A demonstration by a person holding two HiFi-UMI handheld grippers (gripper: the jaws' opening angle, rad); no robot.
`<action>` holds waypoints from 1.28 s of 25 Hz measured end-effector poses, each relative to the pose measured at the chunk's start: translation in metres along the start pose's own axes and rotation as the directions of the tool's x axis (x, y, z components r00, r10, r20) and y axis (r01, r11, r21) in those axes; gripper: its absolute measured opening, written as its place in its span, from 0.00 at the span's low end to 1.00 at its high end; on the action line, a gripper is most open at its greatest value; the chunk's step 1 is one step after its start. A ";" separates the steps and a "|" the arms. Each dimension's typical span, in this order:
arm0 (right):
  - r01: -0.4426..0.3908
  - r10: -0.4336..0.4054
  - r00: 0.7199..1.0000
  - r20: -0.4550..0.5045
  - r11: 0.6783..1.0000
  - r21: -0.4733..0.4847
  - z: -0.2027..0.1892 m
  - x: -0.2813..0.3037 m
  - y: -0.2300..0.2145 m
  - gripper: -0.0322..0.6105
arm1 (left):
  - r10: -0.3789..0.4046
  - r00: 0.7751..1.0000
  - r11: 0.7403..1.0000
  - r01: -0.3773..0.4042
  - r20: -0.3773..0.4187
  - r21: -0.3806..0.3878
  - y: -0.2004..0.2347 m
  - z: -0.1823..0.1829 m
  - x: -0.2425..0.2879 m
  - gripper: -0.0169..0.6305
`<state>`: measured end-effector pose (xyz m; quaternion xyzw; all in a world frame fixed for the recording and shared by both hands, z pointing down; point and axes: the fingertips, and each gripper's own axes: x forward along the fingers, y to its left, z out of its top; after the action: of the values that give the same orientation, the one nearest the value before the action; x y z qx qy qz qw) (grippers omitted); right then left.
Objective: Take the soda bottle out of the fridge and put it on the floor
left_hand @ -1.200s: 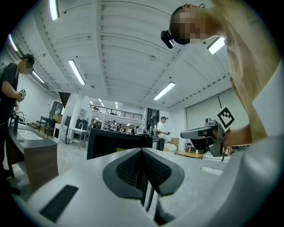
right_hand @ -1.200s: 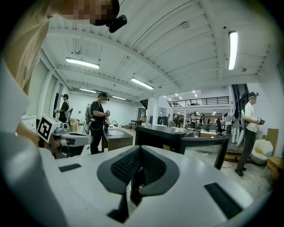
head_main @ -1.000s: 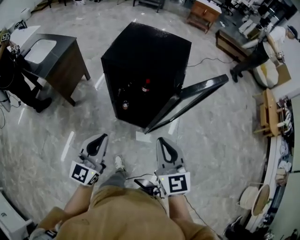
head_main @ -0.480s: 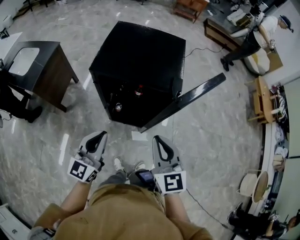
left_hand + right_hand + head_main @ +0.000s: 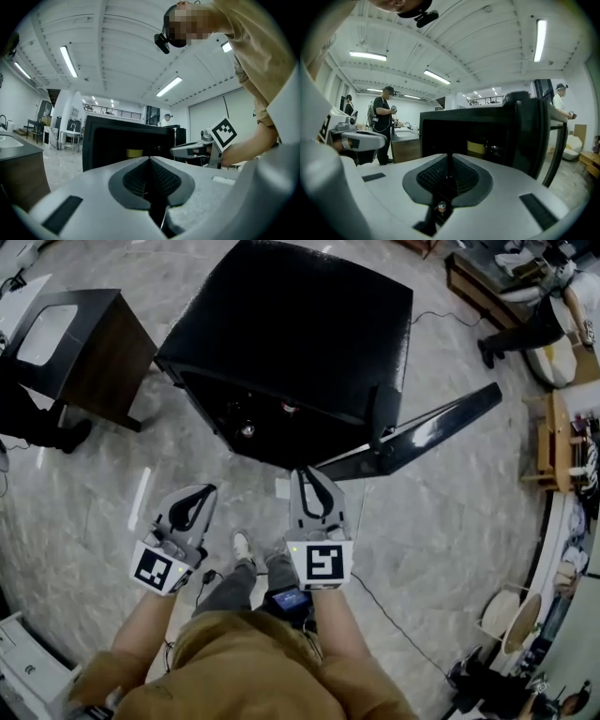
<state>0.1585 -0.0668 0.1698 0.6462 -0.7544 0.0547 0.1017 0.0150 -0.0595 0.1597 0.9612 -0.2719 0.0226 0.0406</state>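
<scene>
The black fridge (image 5: 300,315) stands on the marble floor with its door (image 5: 422,432) swung open to the right. Inside its dark opening I see a bottle with a red cap (image 5: 289,409) and another with a pale cap (image 5: 247,430). In both gripper views a yellow-labelled thing (image 5: 477,148) shows inside. My left gripper (image 5: 206,490) is shut and empty, a short way in front of the fridge. My right gripper (image 5: 306,472) is shut and empty, its tip close to the fridge's lower front edge, beside the door.
A dark wooden table with a sink (image 5: 84,343) stands left of the fridge, with a person (image 5: 28,418) beside it. A cable (image 5: 394,624) runs across the floor at my right. Another person (image 5: 539,329) and wooden furniture (image 5: 562,442) are at the right.
Both grippers have moved forward and down towards the fridge, which now fills more of the head view. The right gripper's tip has come close to the fridge front. Both stay shut.
</scene>
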 end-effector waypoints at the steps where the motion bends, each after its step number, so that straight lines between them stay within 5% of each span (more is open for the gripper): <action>1: -0.005 0.005 1.000 0.002 1.000 0.008 -0.008 0.009 0.001 0.05 | 0.012 1.000 1.000 -0.012 -0.004 -0.007 0.003 -0.007 0.002 0.03; 7: 0.018 -0.018 1.000 -0.007 1.000 0.010 -0.057 0.056 -0.001 0.06 | 0.028 1.000 0.998 -0.028 -0.007 -0.049 0.006 -0.059 0.024 0.03; 10: 0.037 -0.037 0.999 -0.007 0.998 0.045 -0.072 0.079 -0.015 0.19 | 0.038 0.999 0.999 -0.038 0.000 -0.037 0.009 -0.071 0.039 0.03; 18: 0.054 -0.054 0.998 -0.010 0.998 0.032 -0.091 0.136 -0.034 0.27 | 0.084 0.996 0.996 -0.084 0.001 -0.015 0.042 -0.105 0.061 0.03; 32: 0.104 -0.103 0.995 0.005 0.994 -0.028 -0.125 0.172 -0.051 0.45 | 0.111 0.993 0.994 -0.111 0.028 -0.016 0.064 -0.131 0.089 0.03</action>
<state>0.1939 -0.2141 0.3275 0.6830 -0.7207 0.0376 0.1124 0.0538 -0.1484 0.3004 0.9445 -0.3257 0.0090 0.0423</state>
